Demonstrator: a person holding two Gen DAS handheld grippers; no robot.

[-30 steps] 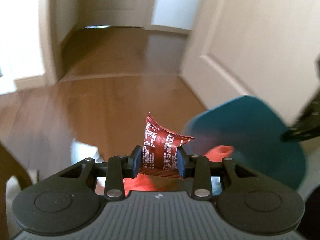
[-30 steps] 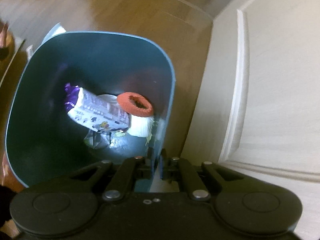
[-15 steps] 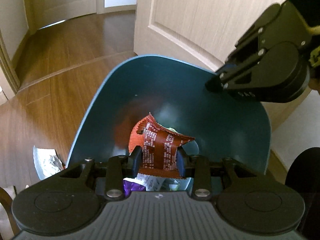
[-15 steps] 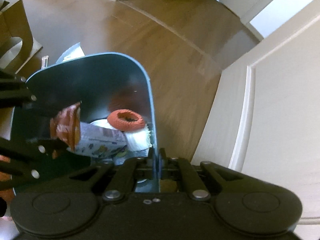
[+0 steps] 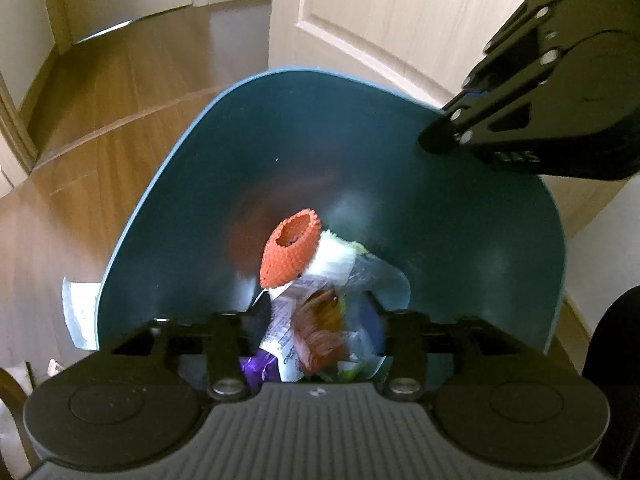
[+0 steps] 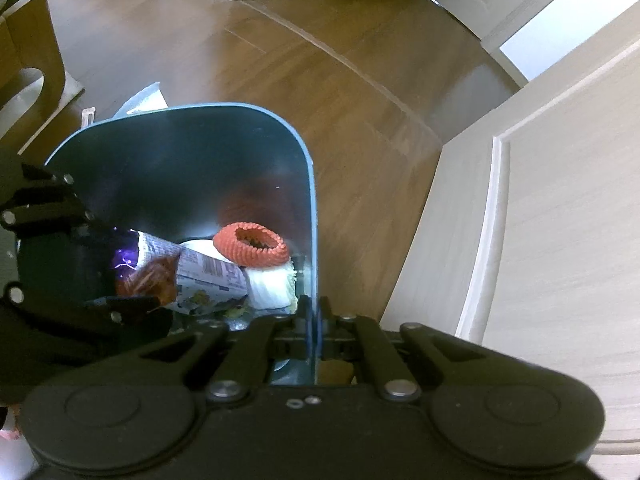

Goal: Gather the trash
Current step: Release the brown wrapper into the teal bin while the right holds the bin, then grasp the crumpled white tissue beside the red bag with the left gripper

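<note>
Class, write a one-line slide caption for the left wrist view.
Left gripper opening over the teal bin, red wrapper dropping free onto trash inside, right gripper clamping the rim.

The left gripper (image 5: 320, 316) is built of matte black plastic: two angular link arms are pinned with round silver screws, and a large moulded disc is set at each side. A grey ribbed plate bearing a tiny white mark is seen at its base. The right gripper (image 6: 314, 316) is shaped the same way, but its base is plain black with two small silver fasteners at the centre. Faint pale lettering, too blurred to be read, is shown on its side.
</note>
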